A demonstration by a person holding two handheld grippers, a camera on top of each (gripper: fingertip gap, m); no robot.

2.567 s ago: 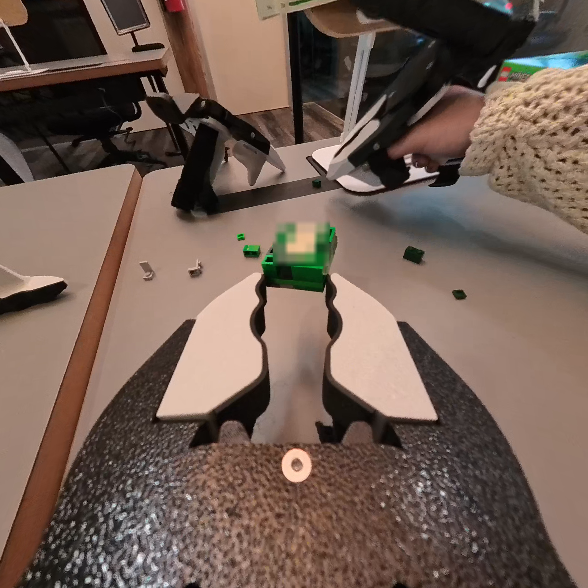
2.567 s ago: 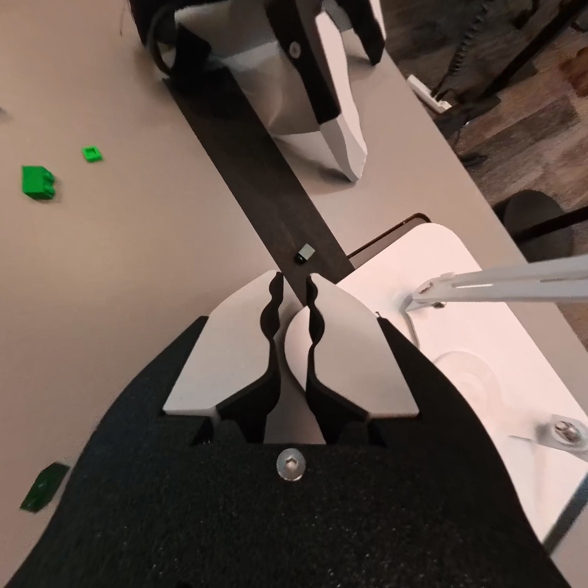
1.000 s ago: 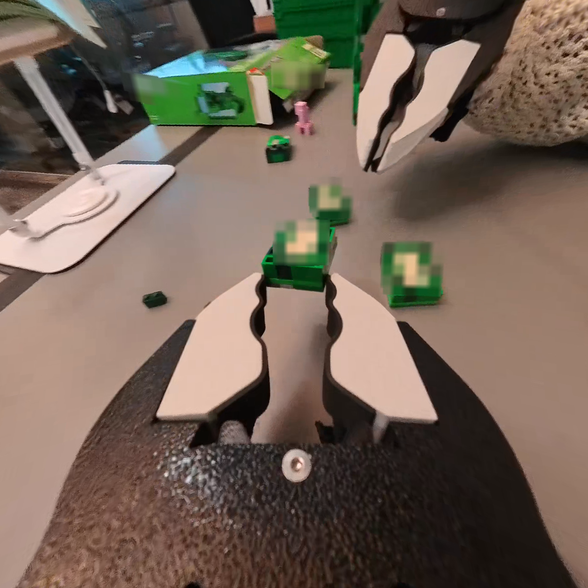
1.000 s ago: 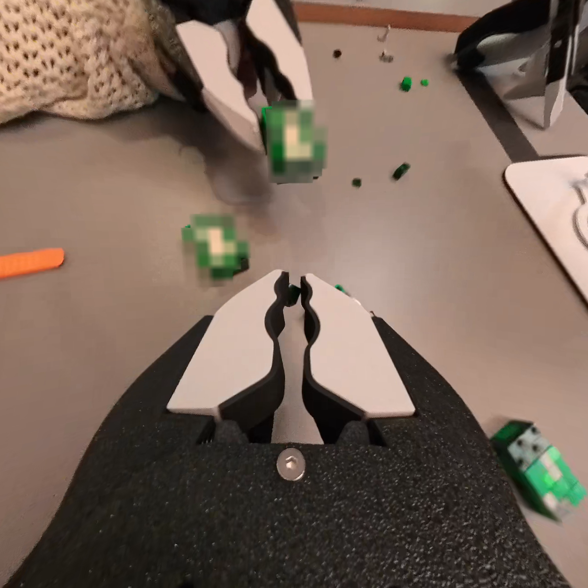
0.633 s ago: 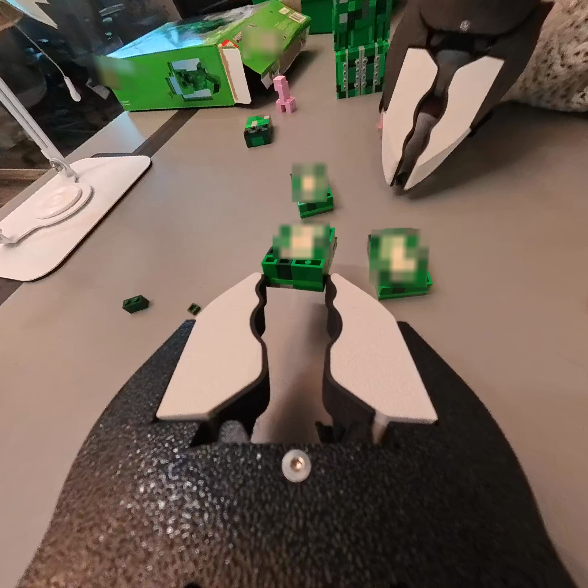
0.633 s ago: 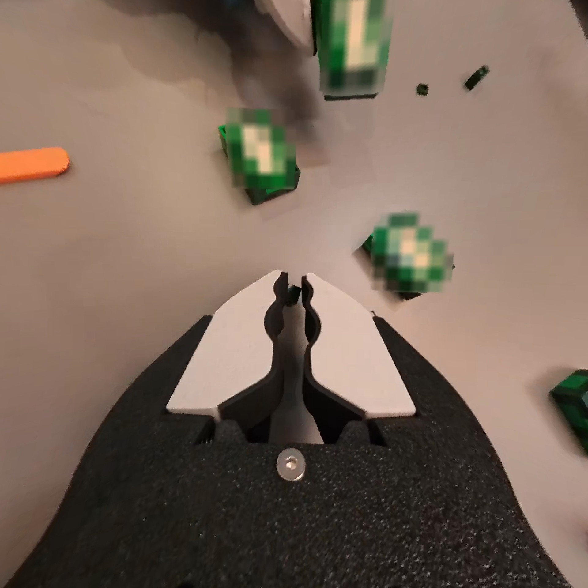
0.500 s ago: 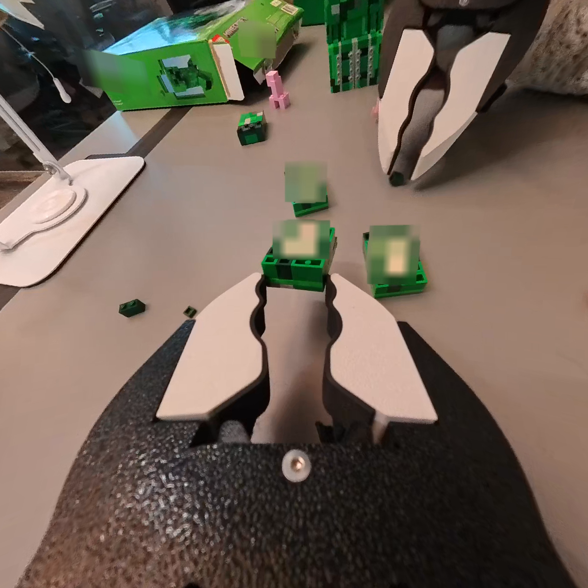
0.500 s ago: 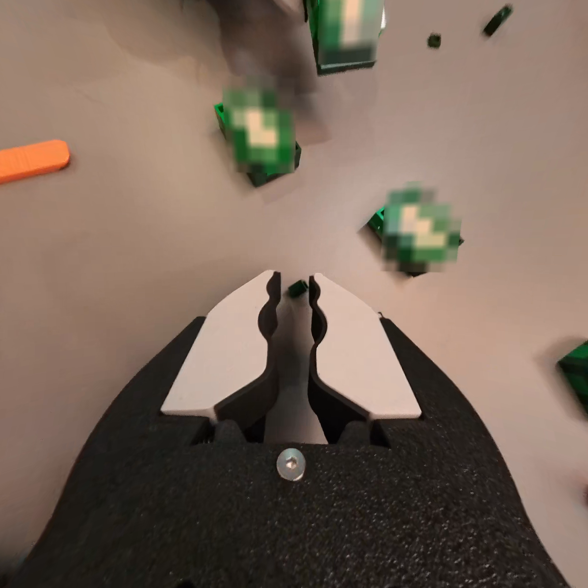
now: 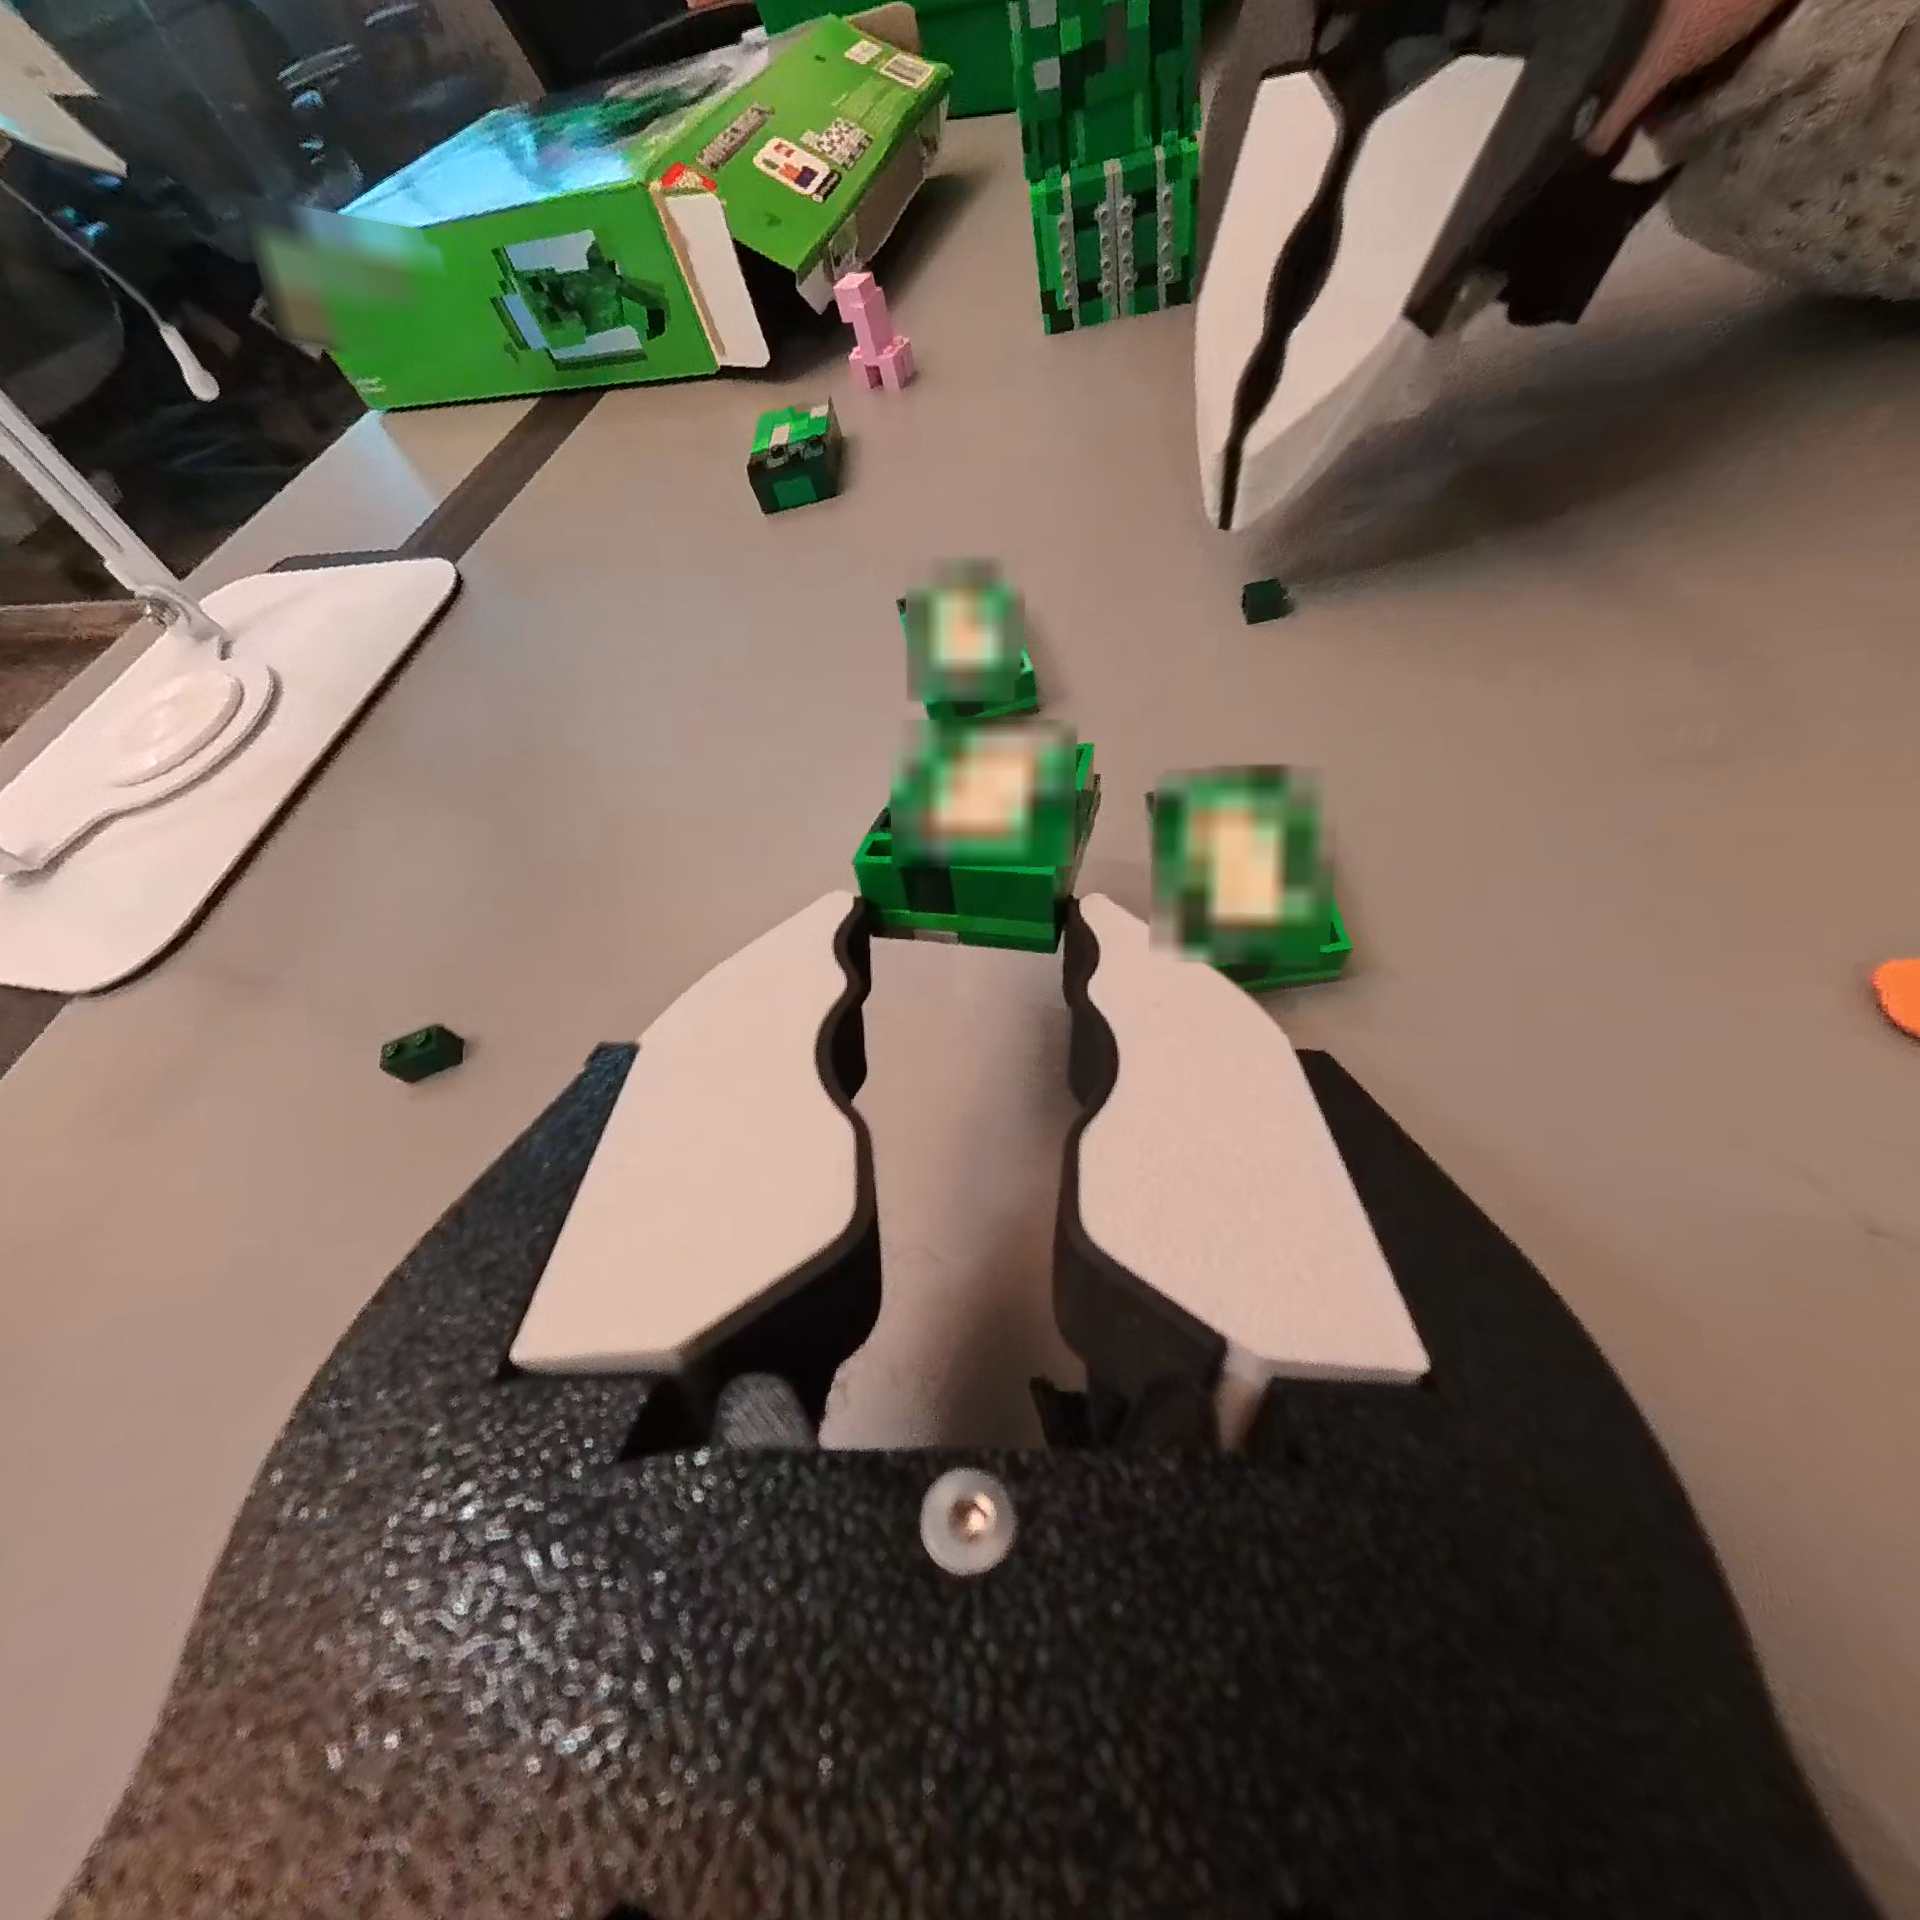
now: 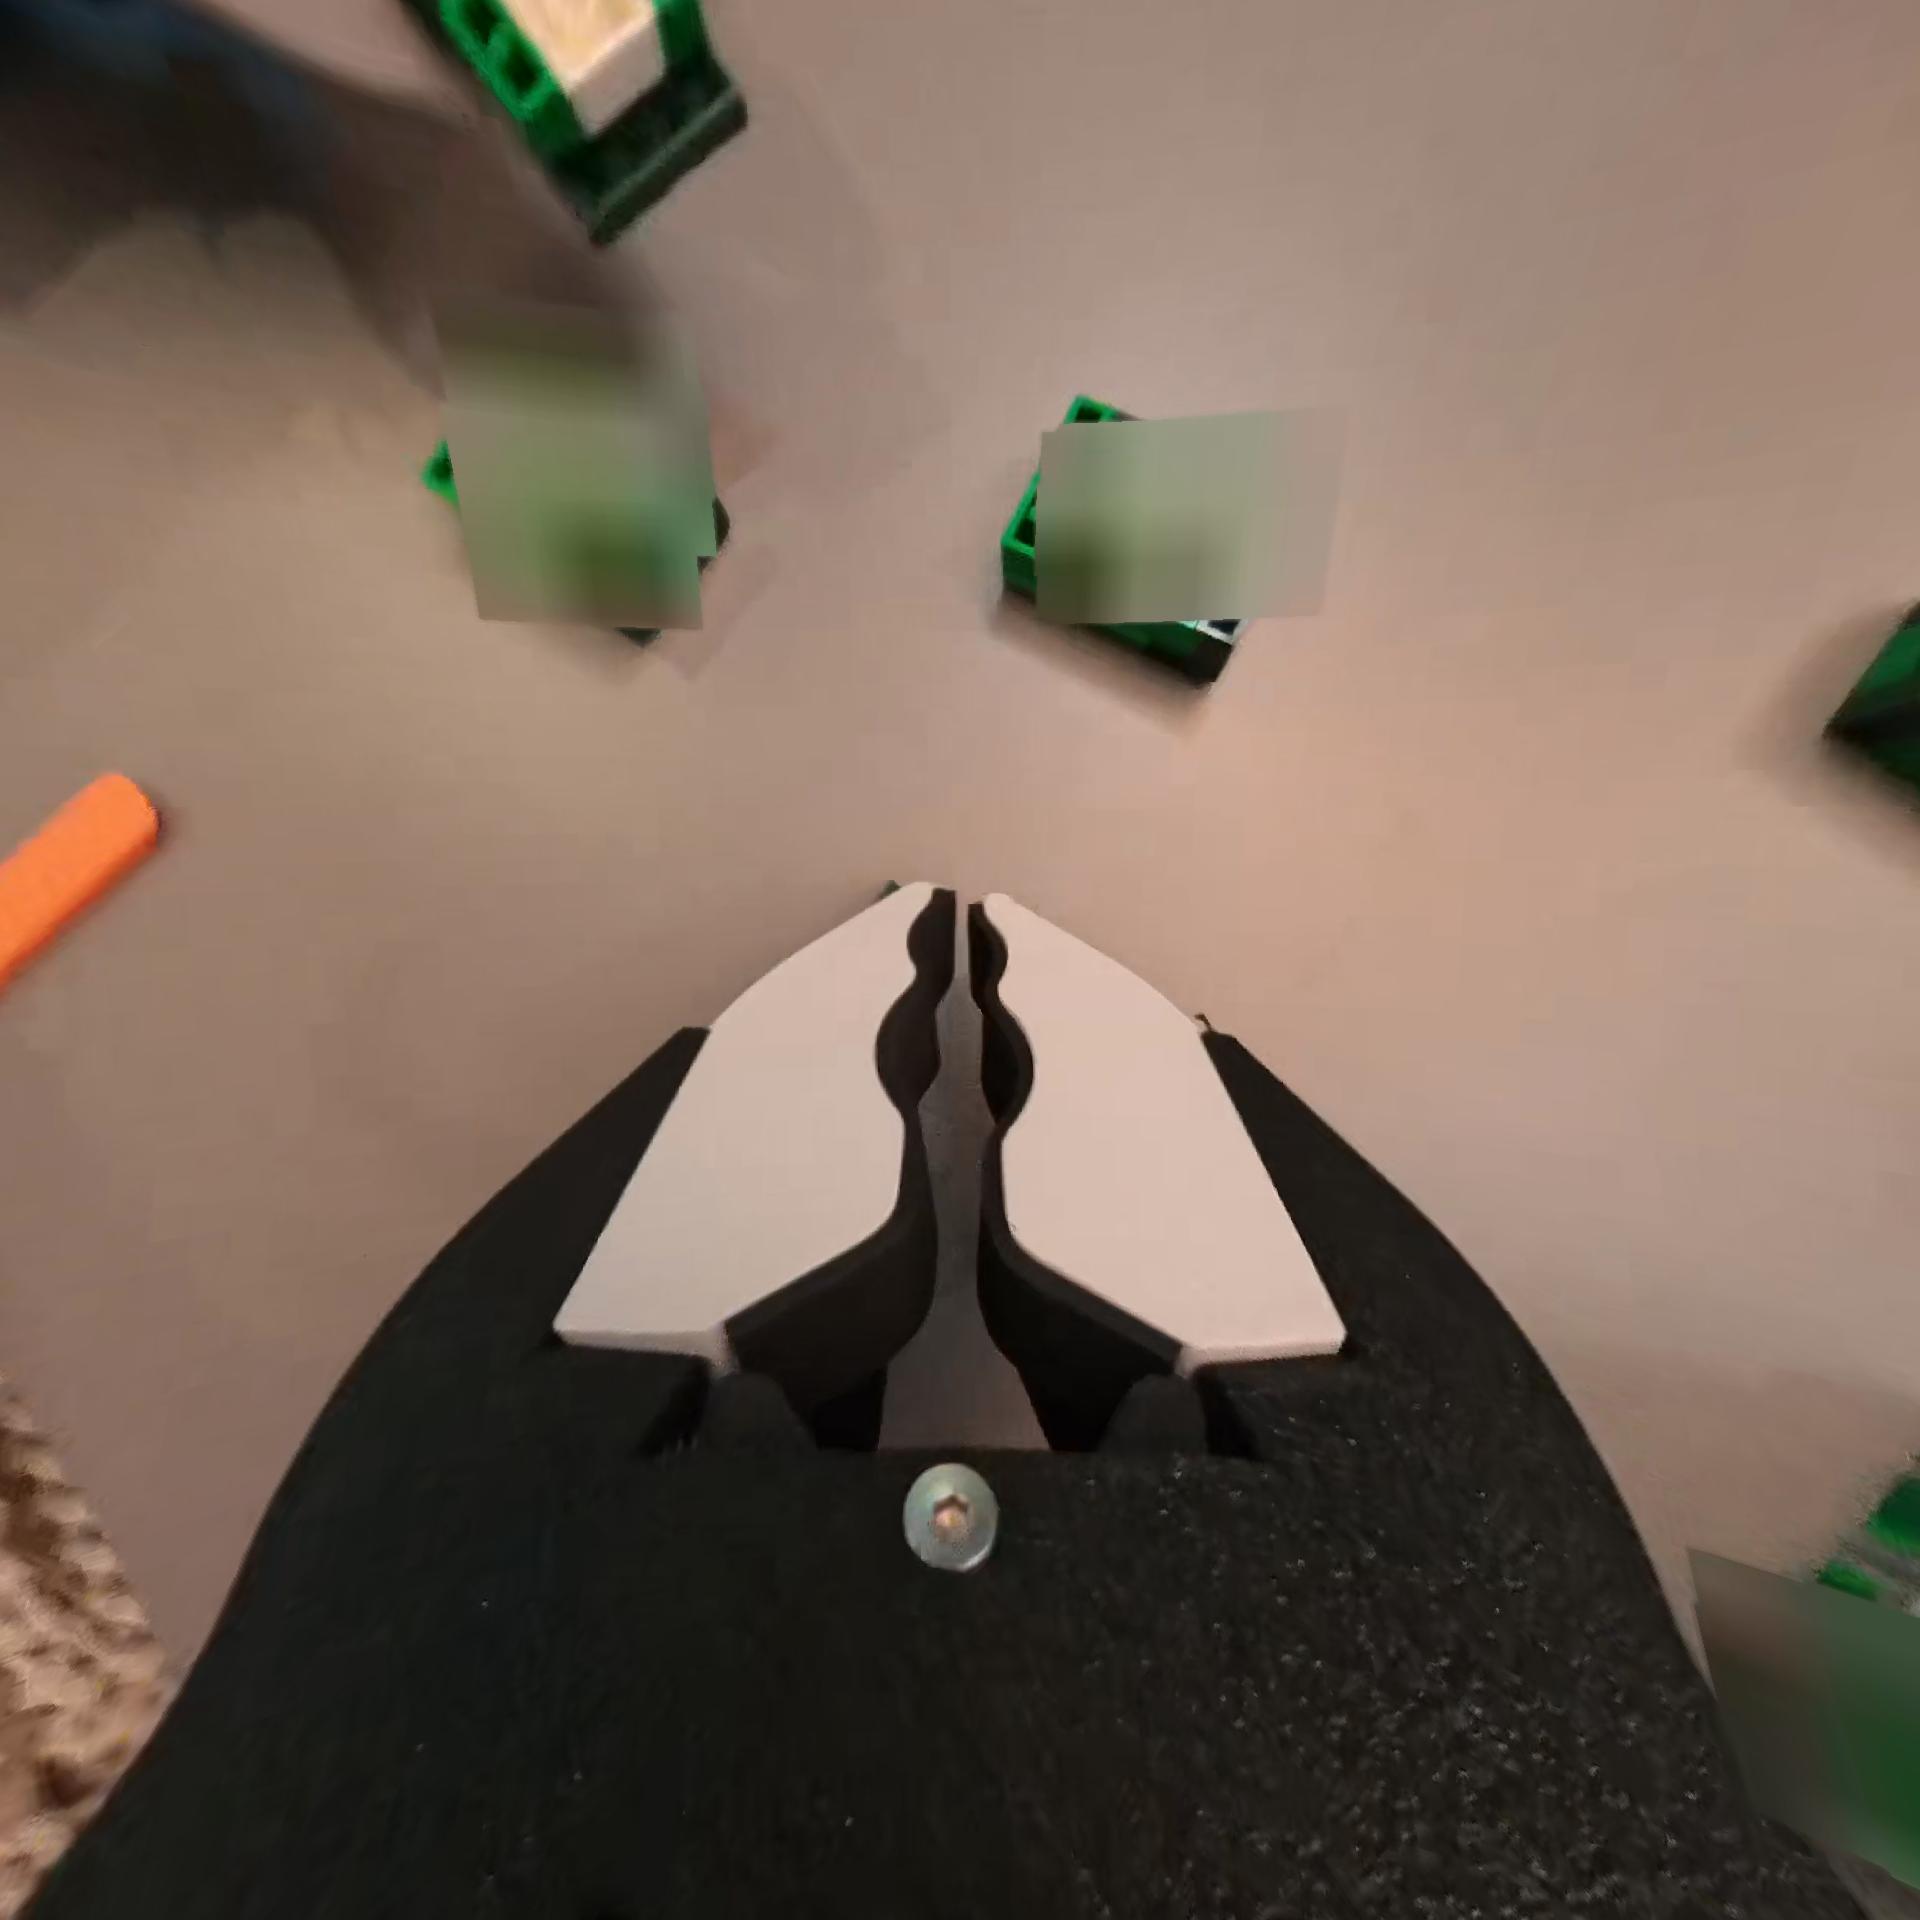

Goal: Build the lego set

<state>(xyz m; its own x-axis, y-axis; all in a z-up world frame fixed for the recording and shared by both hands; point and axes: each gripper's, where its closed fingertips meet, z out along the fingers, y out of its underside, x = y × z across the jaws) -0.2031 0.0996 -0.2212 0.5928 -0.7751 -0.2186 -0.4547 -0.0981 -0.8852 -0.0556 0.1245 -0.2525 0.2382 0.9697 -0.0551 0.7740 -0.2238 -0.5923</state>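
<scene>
The left hand-held gripper reaches forward, level, its fingers set apart. The right hand-held gripper points steeply downward, fingertips almost touching.

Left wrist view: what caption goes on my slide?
Left gripper grips a green lego block; right gripper hovers shut.

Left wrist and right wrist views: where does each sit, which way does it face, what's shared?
Left wrist view: on the left gripper, looking forward and low across the table; its fingers clamp a green lego block; the right gripper hangs opposite.
Right wrist view: on the right gripper, looking steeply down at the table; fingers nearly closed, knit sleeve at the corner.
Shared: green blocks, orange piece.
</scene>
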